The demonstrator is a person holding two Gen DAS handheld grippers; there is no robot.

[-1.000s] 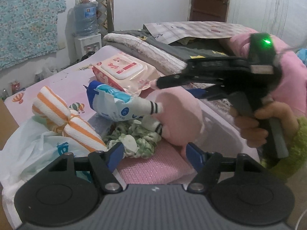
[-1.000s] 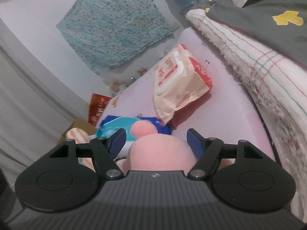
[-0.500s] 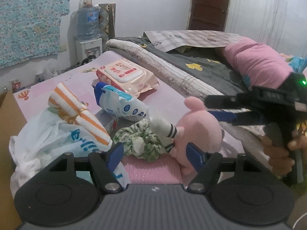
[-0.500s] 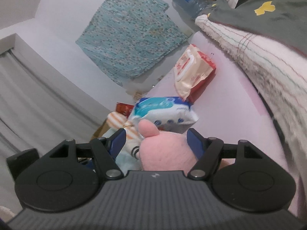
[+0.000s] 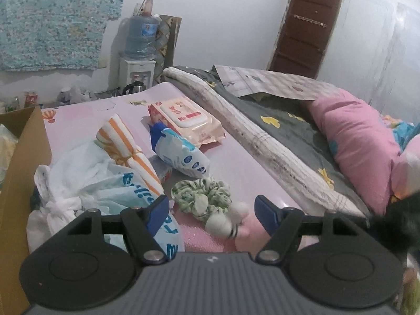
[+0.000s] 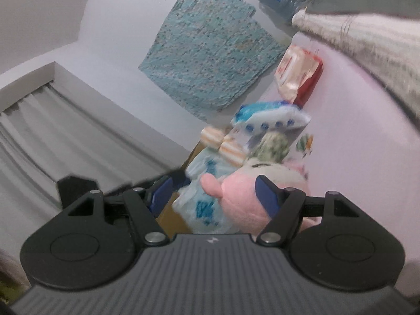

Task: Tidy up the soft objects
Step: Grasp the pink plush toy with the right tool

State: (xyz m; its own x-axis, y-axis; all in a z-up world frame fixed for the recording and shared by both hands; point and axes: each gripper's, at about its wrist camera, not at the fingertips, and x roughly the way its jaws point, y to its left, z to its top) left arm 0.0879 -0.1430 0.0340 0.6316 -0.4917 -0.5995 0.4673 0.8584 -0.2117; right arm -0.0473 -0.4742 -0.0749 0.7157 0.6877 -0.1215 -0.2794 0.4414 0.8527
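Observation:
A pink plush toy [image 6: 245, 200] with white striped limbs [image 5: 225, 220] lies on the pink bed sheet, low in both views. My right gripper [image 6: 214, 197] is open, its jaws wide apart with the plush between them, nearer the right finger; the view is blurred. My left gripper [image 5: 210, 211] is open and empty, just above the plush limbs and a green-white scrunchie [image 5: 202, 197]. An orange-striped rolled towel [image 5: 126, 144], a blue-white wipes pack [image 5: 181, 157] and a pink wipes pack [image 5: 183, 120] lie beyond.
A white plastic bag [image 5: 92, 183] lies at the left beside a cardboard box [image 5: 23, 157]. A rolled blanket [image 5: 249, 136], grey bedding and a pink pillow [image 5: 359, 141] fill the right. A water dispenser [image 5: 139, 52] stands by the far wall.
My left gripper pulled back and up; the plush now sits lower in its view. My right gripper swung down and right, out to the left view's corner, staying open around the plush.

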